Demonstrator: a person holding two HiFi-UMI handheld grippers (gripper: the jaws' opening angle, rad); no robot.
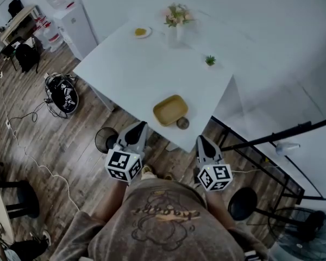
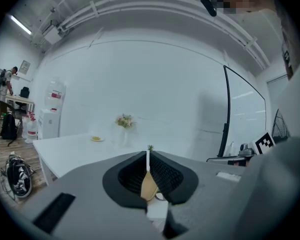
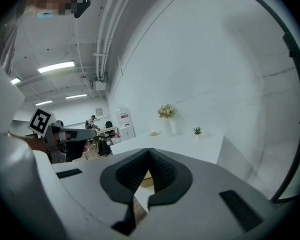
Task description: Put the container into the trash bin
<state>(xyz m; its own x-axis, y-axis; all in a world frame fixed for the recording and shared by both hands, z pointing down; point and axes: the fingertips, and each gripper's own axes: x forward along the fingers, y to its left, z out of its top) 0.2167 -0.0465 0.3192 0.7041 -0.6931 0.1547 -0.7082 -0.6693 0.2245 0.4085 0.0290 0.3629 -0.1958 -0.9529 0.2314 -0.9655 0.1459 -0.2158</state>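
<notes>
Left tool [image 2: 148,156]: jaws together, ribbed black pads meeting along a thin seam, nothing between them. In the head view it [image 1: 137,126] hangs off the near edge of the desk [image 1: 125,69], touching nothing, with its marker cube toward the person.

Right tool [image 3: 149,151]: jaws likewise together at the tips and empty. Seen from above it [image 1: 202,141] sits just off the desk's near corner, clear of everything on top.

Container [image 1: 170,110]: shallow tray, tan-yellow, a rounded rectangle with a raised rim and a matte look. It lies flat on the desk close to the near edge, ahead of and between the two tools, and is held by neither. A sliver of it shows low behind the left pads [image 2: 149,186] and behind the right pads [image 3: 146,179].

Small round dark object [image 1: 182,123]: just beside the tray's near right corner. What it is made of cannot be told.

Desk: white, smooth, with an angular outline.

Farther back on the desk:
- pale vase of pinkish flowers [image 1: 177,18]
- small white plate [image 1: 142,32] with something yellow on it
- tiny green plant [image 1: 209,60]

Floor [image 1: 70,145]: wood-grain planks. A round dark bin [image 1: 105,139] stands on it below the desk edge, just left of the left tool.
</notes>
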